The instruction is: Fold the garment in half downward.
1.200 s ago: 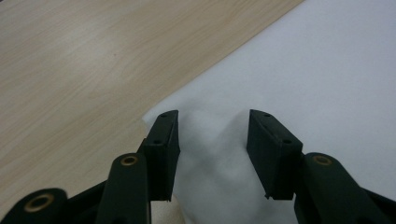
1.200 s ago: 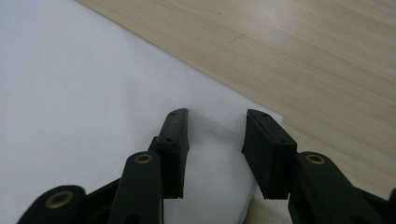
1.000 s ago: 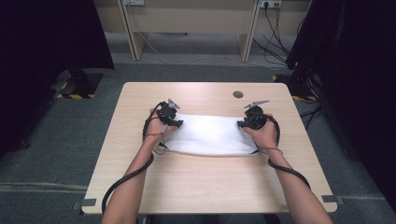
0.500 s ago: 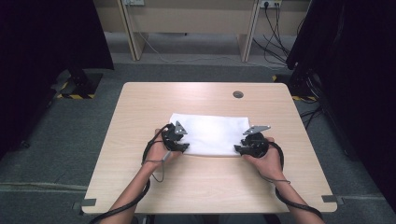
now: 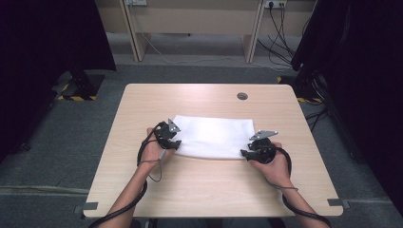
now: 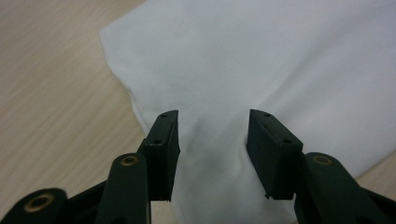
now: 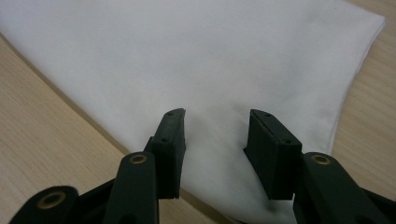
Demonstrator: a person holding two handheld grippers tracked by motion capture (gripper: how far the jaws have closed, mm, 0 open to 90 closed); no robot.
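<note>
1. High view: one white folded cloth (image 5: pixel 214 137), soft and rectangular, lies in the middle of the wooden table (image 5: pixel 199 190). The left gripper (image 5: pixel 172 141) and right gripper (image 5: pixel 247 153) stand at its near corners.
2. Left gripper view: the two black jaws are parted, with smooth cloth (image 6: pixel 261 70) between them, not pinched.
3. Right gripper view: the jaws are parted over the cloth (image 7: pixel 196 56), also released.

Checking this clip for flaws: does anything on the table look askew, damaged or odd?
Nothing stands out. The folded white cloth lies flat and roughly square to the table; the left gripper and right gripper sit open over its near corners.
</note>
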